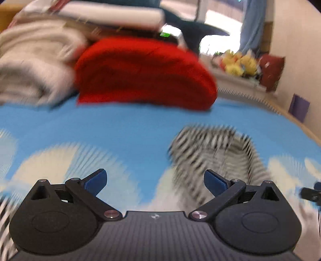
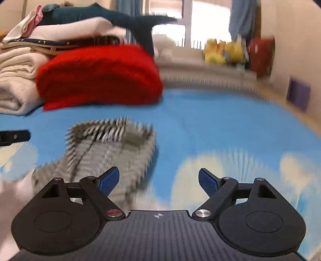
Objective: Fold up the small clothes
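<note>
Left gripper [image 1: 155,181] jaws spread wide, holding nothing, above the blue cloud-print sheet [image 1: 124,128], striped garment [image 1: 216,152] lying flat just ahead-right of it, right gripper [image 2: 158,180] likewise spread and empty beside the garment's right edge, red folded blanket [image 2: 100,76] further back.

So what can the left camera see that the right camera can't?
Only the left wrist view shows the green light behind the pile. Only the right wrist view shows the pink cloth atop the stack. Both show the red blanket, the striped garment, the blue cloud sheet, the yellow toys, and an open gripper: left, right.
</note>
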{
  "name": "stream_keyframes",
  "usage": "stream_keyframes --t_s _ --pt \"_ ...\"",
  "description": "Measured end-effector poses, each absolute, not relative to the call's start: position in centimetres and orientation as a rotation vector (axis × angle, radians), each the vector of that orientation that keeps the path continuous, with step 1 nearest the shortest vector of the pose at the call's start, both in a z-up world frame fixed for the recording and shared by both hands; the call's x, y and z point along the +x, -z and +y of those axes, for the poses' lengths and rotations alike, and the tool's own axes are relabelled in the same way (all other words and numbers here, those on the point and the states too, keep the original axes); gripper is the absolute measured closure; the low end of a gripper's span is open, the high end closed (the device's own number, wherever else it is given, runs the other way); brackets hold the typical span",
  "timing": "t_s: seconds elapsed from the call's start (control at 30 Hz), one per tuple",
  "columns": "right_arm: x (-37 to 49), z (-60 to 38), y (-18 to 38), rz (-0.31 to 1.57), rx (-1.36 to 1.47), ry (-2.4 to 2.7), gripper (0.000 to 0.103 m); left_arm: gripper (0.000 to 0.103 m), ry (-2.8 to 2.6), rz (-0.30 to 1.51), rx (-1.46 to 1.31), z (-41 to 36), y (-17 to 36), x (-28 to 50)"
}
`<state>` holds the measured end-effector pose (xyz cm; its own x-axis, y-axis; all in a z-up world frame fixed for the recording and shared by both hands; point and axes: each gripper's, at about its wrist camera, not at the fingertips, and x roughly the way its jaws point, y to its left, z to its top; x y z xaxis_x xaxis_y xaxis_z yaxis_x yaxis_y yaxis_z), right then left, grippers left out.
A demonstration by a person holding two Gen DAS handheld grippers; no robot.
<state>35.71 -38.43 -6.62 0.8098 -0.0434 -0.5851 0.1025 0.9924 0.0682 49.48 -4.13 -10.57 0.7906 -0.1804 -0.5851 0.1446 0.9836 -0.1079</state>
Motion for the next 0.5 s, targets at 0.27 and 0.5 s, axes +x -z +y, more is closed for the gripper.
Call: stream_keyframes --t_s 0.27,0.5 --pt "20.2 -35.2 3.9 0.828 0.419 -0.119 0.016 0.000 0.072 0.818 -0.073 6.0 8.7 33.0" --pt "7.0 -29.1 -0.4 0.701 0.266 -0.200 0.013 0.000 0.057 0.827 -0.182 9.5 7.6 20.6"
